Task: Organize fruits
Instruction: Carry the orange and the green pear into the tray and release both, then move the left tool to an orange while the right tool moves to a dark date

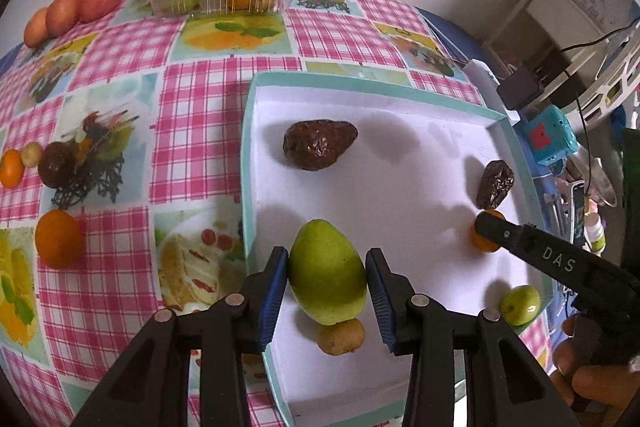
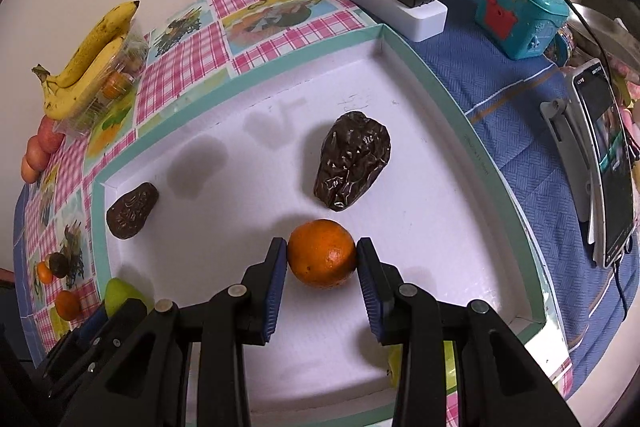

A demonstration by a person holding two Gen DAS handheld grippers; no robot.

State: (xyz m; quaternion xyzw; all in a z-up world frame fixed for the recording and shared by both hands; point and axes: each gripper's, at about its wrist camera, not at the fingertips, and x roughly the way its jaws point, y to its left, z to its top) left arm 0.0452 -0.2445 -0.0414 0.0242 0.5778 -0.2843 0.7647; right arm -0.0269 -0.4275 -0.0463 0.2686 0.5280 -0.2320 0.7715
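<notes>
Orange (image 2: 322, 253) sits clamped between right tongs (image 2: 322, 259) pads.

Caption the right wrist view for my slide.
Right gripper shut on small orange citrus fruit above white teal-rimmed tray.

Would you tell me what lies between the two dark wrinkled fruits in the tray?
Only bare white tray floor, shadowed, in both wrist views, between the left fruit and right one.
</notes>
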